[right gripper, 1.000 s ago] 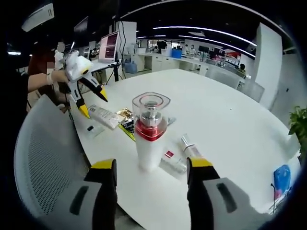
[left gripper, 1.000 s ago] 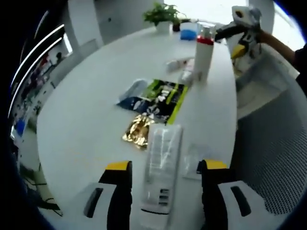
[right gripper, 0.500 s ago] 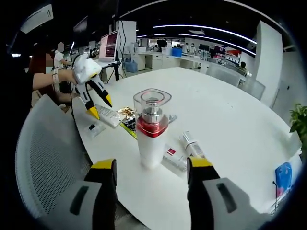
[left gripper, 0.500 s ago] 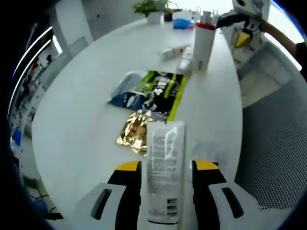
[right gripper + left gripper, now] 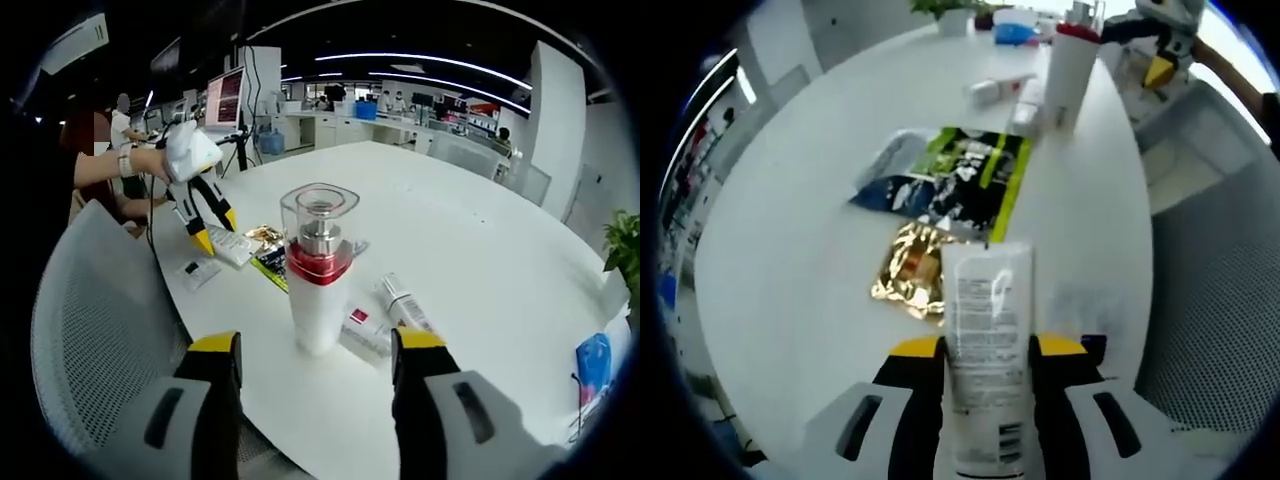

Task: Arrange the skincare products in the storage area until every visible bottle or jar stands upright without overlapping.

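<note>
Pinching a flat white tube (image 5: 986, 340) between its yellow-tipped jaws, the left claw (image 5: 986, 350) sits low over the white counter (image 5: 800, 230), the tube lying lengthwise with its printed face up and its far end reaching toward a crumpled gold foil sachet (image 5: 908, 272). Just beyond the sachet lies a dark sachet with green edging (image 5: 960, 190), partly overlapping a grey-blue packet (image 5: 890, 170). Further off, near the counter's edge, a tall white pump bottle with a red collar (image 5: 1070, 65) stands upright, with a small white tube (image 5: 995, 88) lying on its side beside it. The right claw (image 5: 316, 350) hangs spread apart, gripping nothing, its jaws framing the same pump bottle (image 5: 320, 275), whose clear cap is on. A small tube with a red label (image 5: 362, 335) and a second small tube (image 5: 400, 298) lie flat at the bottle's base. In the right gripper view the left claw (image 5: 205, 225) appears at the counter's far edge, held by a person's hand (image 5: 135, 160), with a mesh chair back (image 5: 90, 330) alongside the counter.
</note>
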A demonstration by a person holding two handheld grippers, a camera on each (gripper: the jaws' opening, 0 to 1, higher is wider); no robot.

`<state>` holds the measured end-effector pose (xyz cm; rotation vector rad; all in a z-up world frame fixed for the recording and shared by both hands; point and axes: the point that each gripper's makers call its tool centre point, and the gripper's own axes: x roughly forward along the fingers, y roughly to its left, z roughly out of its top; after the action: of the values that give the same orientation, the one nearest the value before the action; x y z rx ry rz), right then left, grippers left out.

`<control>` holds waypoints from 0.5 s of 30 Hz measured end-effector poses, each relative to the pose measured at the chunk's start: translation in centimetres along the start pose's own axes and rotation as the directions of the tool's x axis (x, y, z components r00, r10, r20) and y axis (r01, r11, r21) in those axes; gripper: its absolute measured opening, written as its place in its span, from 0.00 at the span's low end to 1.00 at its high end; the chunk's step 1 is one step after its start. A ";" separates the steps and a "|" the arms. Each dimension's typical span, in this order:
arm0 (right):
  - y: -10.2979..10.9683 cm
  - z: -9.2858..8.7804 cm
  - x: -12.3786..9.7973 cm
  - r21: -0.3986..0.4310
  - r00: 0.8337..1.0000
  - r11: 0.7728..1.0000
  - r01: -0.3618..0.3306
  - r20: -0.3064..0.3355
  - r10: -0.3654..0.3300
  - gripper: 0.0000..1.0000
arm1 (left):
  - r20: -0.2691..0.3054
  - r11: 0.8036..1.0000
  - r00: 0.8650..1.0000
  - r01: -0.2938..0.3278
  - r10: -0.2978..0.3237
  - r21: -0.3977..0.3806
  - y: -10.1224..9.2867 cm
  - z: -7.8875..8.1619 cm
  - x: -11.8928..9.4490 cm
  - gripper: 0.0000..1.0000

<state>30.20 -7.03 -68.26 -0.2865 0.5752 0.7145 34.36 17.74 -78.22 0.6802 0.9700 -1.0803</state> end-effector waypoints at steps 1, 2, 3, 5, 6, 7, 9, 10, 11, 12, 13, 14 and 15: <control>0.0 0.1 -0.1 0.004 1.000 1.000 0.000 0.003 0.000 0.61 | -0.002 1.000 1.000 0.008 -0.008 -0.004 -0.1 0.0 0.1 0.30; 0.0 0.1 -0.1 0.014 1.000 1.000 -0.001 0.009 0.001 0.61 | -0.005 1.000 1.000 0.010 -0.010 -0.003 -0.1 -0.1 0.2 0.31; 0.0 0.2 -0.2 0.018 1.000 1.000 -0.003 0.012 0.002 0.60 | -0.008 1.000 1.000 0.013 -0.013 -0.002 -0.1 -0.1 0.2 0.31; 0.0 0.1 -0.2 0.021 1.000 1.000 -0.003 0.010 0.003 0.60 | -0.012 1.000 1.000 0.020 -0.020 -0.003 0.0 -0.1 0.2 0.31; 0.0 -0.1 -0.2 0.017 1.000 1.000 -0.002 0.006 0.002 0.60 | -0.006 1.000 1.000 0.027 -0.027 -0.005 0.1 -0.2 0.1 0.31; 0.0 -0.1 -0.1 0.018 1.000 1.000 -0.003 0.002 0.003 0.60 | 0.001 0.999 0.999 0.034 -0.034 -0.011 0.1 -0.1 0.1 0.31; 0.1 -0.3 -0.1 0.022 1.000 1.000 -0.006 -0.001 0.006 0.60 | 0.010 0.999 0.999 0.040 -0.040 -0.013 0.0 -0.2 0.1 0.31; 0.0 -0.3 -0.1 0.022 1.000 1.000 -0.005 -0.002 0.005 0.60 | 0.012 0.999 0.999 0.039 -0.039 -0.014 0.0 -0.2 0.1 0.31; 0.0 -0.3 0.0 0.024 1.000 1.000 -0.004 -0.005 0.004 0.59 | 0.013 0.999 0.999 0.037 -0.036 -0.010 0.0 -0.1 0.1 0.31; 0.0 -0.2 0.0 0.026 1.000 1.000 -0.003 -0.004 0.003 0.59 | 0.013 0.999 0.999 0.035 -0.035 -0.005 -0.1 -0.1 0.1 0.31; 0.0 -0.1 0.0 0.027 1.000 1.000 -0.002 0.000 0.002 0.59 | 0.013 0.999 0.999 0.034 -0.034 0.002 -0.1 -0.1 0.1 0.30; 0.0 0.0 0.0 0.028 1.000 1.000 -0.003 0.001 0.003 0.59 | 0.011 0.999 0.999 0.032 -0.032 0.003 -0.1 -0.1 0.1 0.30; 0.1 0.1 0.0 0.028 1.000 1.000 -0.006 0.004 0.006 0.59 | 0.009 1.000 1.000 0.029 -0.029 -0.004 0.0 -0.1 0.1 0.30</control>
<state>30.17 -6.91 -68.24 -0.2577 0.5824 0.7120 34.32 17.74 -78.37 0.6595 0.9765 -1.1056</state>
